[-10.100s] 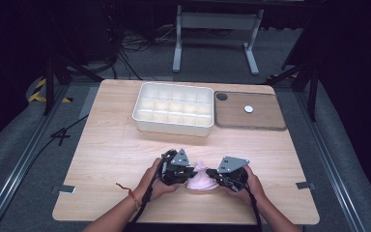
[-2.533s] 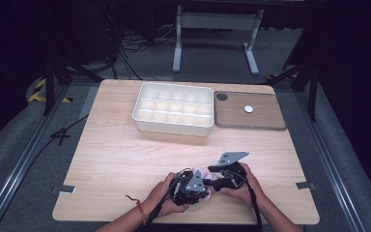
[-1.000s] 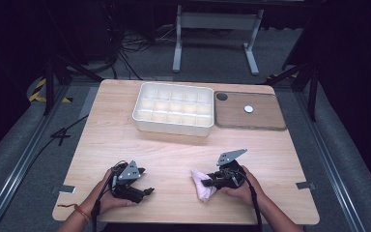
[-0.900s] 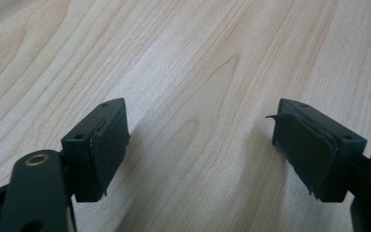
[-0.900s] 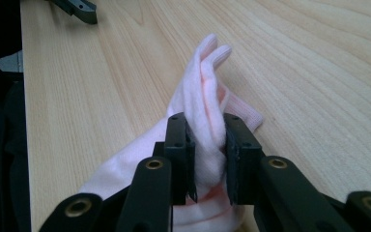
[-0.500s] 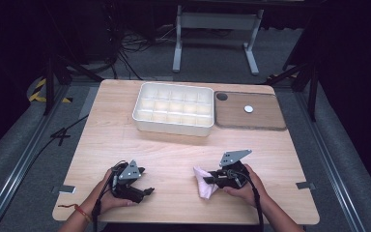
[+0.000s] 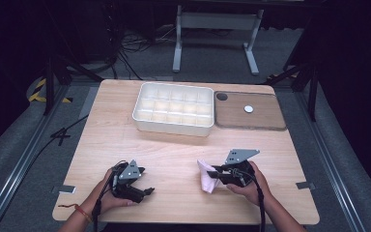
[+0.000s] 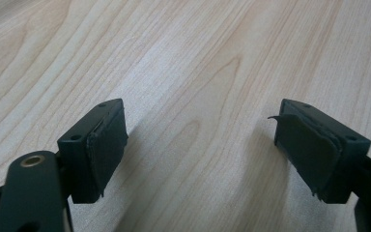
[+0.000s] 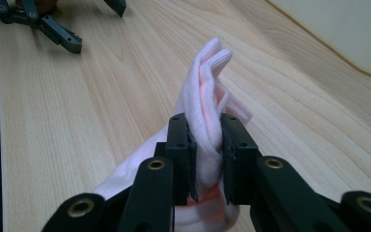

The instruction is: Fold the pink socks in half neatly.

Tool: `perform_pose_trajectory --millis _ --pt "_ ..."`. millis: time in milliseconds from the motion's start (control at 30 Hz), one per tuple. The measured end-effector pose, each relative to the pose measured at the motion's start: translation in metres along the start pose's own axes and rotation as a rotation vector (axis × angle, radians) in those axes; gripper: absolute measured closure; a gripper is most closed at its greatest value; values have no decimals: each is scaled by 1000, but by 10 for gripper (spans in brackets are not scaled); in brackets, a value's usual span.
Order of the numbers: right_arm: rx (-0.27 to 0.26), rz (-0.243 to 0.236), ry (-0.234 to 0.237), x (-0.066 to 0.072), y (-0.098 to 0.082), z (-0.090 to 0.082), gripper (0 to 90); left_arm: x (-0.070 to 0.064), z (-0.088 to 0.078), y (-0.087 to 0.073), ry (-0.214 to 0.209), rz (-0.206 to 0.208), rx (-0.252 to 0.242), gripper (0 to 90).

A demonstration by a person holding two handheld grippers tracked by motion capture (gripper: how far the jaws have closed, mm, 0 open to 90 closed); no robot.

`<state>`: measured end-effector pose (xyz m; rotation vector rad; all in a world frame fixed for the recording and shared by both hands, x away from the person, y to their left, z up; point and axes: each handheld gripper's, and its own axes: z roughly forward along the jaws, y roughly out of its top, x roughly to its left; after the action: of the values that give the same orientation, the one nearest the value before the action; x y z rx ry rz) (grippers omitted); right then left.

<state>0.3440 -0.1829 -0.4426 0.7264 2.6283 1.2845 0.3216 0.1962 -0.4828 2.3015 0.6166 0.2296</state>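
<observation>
Right gripper [image 7: 213,173] is clamped on a folded pink cloth [image 7: 205,176], its two black jaws squeezing the bunched fabric from both sides. Seen from the right gripper view, the cloth [image 9: 206,116] sticks out past the jaw tips in a narrow folded ridge, and more of it spills below and to the left of the jaws onto the wooden table [image 9: 77,111]. From above, the cloth hangs off the front of this gripper and droops to the tabletop just beside it, while a hand [image 7: 249,186] grips the tool from behind.

Left gripper [image 7: 145,182] sits well apart from the cloth, far off to the right gripper's left, held low over the table [image 7: 174,154] by the other hand [image 7: 107,197]. Its jaws stand wide apart with bare wood between them, and its worn pads [image 8: 107,145] press on no object.

Beyond both grippers, near the far edge, lies a white tray [image 7: 174,110] of small compartments, with a brown board [image 7: 251,112] just beside it
</observation>
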Motion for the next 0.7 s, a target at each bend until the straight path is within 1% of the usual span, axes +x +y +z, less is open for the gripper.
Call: perform_pose_trajectory --millis 267,433,700 --pt "-17 -21 -33 -1 1 -5 767 0 0 0 0 1 0 191" --pt "-19 -25 -48 -2 1 -7 766 0 0 0 1 -2 0 189" --pt "-42 -42 -79 -4 2 -12 766 0 0 0 0 -2 1 188"
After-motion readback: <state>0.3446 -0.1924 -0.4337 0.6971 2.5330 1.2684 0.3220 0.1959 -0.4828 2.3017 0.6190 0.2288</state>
